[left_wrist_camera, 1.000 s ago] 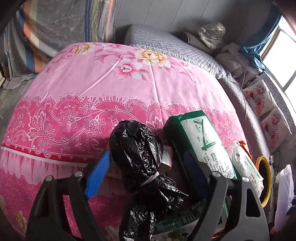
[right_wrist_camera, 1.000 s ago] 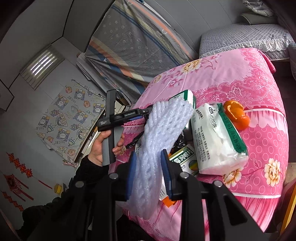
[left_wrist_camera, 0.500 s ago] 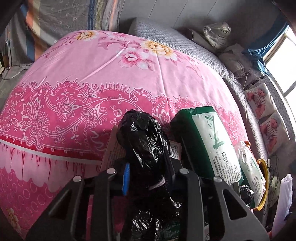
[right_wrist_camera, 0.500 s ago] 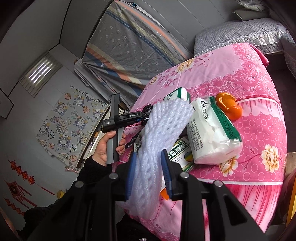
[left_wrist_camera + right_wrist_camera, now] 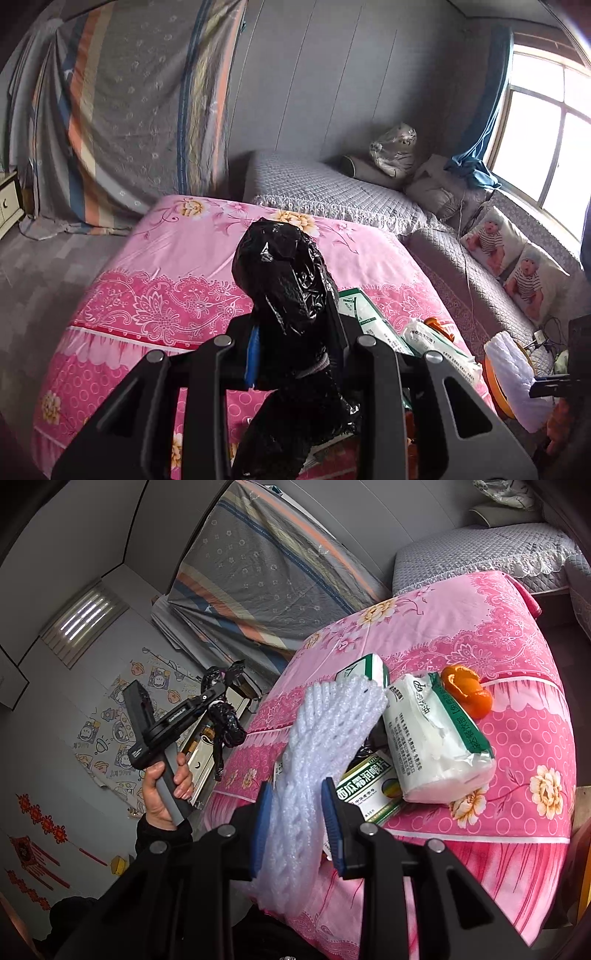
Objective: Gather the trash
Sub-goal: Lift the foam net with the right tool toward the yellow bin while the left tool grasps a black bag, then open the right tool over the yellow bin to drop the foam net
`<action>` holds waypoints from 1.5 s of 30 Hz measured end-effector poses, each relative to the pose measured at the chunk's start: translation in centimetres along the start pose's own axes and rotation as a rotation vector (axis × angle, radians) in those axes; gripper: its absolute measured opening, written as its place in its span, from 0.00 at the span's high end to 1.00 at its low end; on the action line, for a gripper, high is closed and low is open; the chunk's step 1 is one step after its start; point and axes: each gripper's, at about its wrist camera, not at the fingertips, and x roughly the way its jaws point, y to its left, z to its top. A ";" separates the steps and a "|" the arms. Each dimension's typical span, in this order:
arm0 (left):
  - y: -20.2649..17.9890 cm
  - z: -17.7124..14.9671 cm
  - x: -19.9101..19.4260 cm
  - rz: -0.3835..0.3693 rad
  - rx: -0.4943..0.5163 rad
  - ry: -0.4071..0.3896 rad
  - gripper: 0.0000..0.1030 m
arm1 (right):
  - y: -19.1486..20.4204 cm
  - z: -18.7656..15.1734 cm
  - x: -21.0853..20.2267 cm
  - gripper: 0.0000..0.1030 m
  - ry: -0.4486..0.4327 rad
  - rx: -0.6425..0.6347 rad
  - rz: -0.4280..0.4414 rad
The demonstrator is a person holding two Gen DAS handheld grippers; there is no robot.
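My left gripper (image 5: 293, 354) pinched the black trash bag (image 5: 288, 295), held above the pink bedspread (image 5: 166, 295). My right gripper (image 5: 297, 825) clamped the white foam net (image 5: 325, 738) over the bed's near edge.

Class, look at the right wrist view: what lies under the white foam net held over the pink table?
Under the white foam net, a green-and-white medicine box shows on the pink tablecloth; the net covers whatever lies further left.
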 end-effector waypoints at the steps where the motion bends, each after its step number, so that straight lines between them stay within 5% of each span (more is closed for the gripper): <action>1: -0.5 -0.3 -0.7 0.002 0.017 -0.004 0.73 | -0.1 -0.1 0.0 0.74 -0.001 0.003 0.000; 8: -4.2 -2.4 -2.4 -0.045 0.077 0.025 0.73 | -1.2 -0.6 -0.9 0.74 -0.030 0.037 -0.026; 20: -14.6 -3.3 0.9 -0.261 0.189 0.079 0.73 | -5.9 -1.6 -7.8 0.74 -0.181 0.125 -0.137; 34: -32.0 -5.0 7.9 -0.565 0.374 0.155 0.73 | -15.2 -4.8 -19.5 0.74 -0.433 0.313 -0.454; 45: -43.3 -8.6 13.3 -0.730 0.422 0.257 0.73 | -21.1 -7.6 -22.2 0.74 -0.461 0.430 -0.601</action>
